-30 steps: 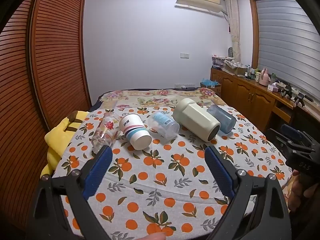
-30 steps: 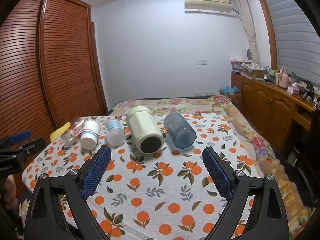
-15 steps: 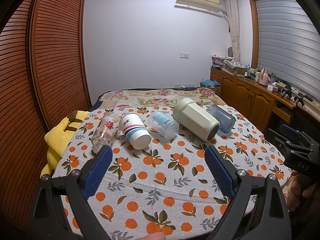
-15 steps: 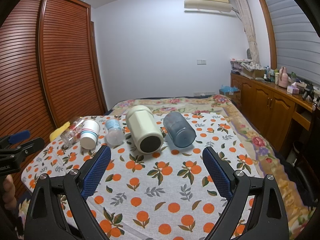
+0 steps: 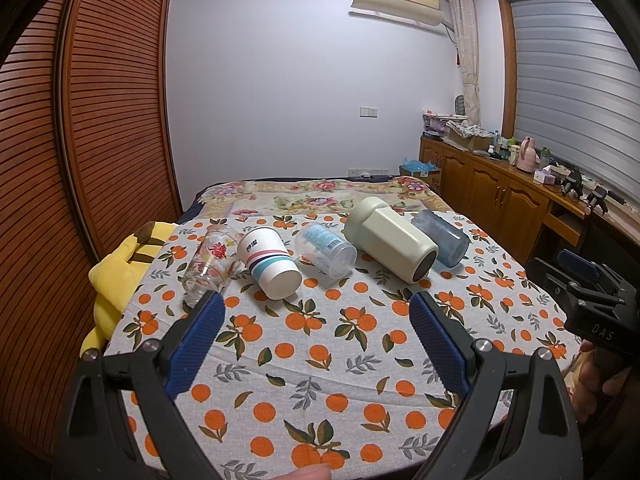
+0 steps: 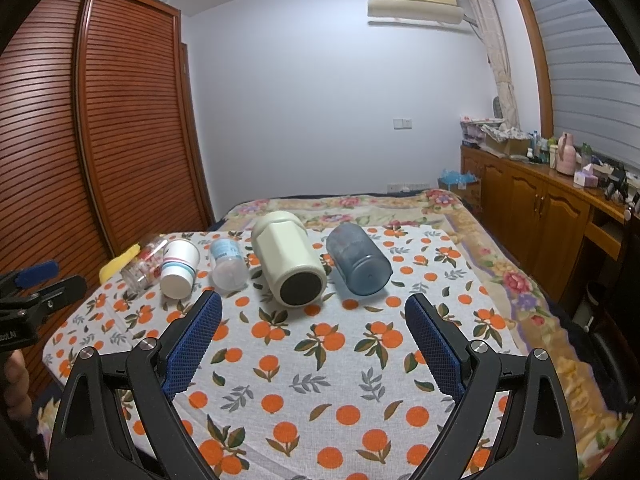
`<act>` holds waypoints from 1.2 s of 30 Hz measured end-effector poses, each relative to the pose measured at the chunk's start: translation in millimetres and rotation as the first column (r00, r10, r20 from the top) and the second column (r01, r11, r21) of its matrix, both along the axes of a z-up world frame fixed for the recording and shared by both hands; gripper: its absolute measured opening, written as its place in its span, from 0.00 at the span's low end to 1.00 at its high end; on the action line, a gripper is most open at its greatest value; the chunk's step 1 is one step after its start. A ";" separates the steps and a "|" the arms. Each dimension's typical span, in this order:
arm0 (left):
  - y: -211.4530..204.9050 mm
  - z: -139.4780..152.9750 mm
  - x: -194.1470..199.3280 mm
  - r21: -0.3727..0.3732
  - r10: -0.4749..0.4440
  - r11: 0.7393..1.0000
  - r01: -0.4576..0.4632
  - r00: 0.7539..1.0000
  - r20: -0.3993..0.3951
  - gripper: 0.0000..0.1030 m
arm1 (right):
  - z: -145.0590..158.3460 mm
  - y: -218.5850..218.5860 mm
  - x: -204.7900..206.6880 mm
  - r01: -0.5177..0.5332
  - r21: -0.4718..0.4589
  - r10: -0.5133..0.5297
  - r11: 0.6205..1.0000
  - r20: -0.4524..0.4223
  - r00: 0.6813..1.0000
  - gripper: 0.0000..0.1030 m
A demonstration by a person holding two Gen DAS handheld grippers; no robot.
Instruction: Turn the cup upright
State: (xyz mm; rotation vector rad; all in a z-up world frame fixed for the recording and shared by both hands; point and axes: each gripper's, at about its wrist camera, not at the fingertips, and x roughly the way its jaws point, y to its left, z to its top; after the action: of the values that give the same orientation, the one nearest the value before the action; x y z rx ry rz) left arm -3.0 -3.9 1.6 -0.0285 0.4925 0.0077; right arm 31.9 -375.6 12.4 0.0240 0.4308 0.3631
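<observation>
- Five cups lie on their sides in a row across the far part of the orange-print cloth (image 6: 304,364) on the bed; none upright yet. Task doesn't say which cup.
- Row as the right wrist view shows it, left to right: printed glass (image 6: 142,266), striped paper cup (image 6: 178,268), clear plastic cup (image 6: 227,266), cream mug (image 6: 288,264), blue tumbler (image 6: 358,264).
- Long axes run roughly toward the cameras. Cream mug and blue tumbler touch or nearly so in the left wrist view; can't tell which.
- Right hand-held gripper (image 6: 312,320): jaws spread wide, empty, short of the row. Cream mug and blue tumbler sit ahead between its fingers, so it looks nearer to those two.
- Left hand-held gripper (image 5: 316,320): also wide open, empty. Striped paper cup (image 5: 272,262) and clear plastic cup (image 5: 326,250) lie ahead; printed glass (image 5: 210,264) sits just beyond its left finger.
- Judgement: either side needs to advance, then close across a cup's body.
</observation>
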 end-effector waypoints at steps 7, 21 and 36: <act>-0.1 0.2 -0.8 0.000 -0.001 1.000 0.001 1.000 -0.002 0.91 | 0.6 -0.1 -0.5 0.000 0.001 0.000 1.000 -0.001 1.000 0.92; -1.7 5.7 -4.7 0.001 -0.003 1.000 0.003 1.000 0.003 0.91 | -3.0 0.6 -1.4 0.000 0.003 0.000 1.000 -0.002 1.000 0.92; -2.1 6.4 -4.3 0.002 -0.003 1.000 0.003 1.000 0.001 0.91 | -2.2 2.5 -0.4 -0.004 0.001 0.004 1.000 -0.006 1.000 0.92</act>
State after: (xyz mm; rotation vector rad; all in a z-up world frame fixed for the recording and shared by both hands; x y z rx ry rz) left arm -7.4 -5.9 8.0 -0.0254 0.4912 0.0056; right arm 31.5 -373.1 10.2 0.0247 0.4365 0.3672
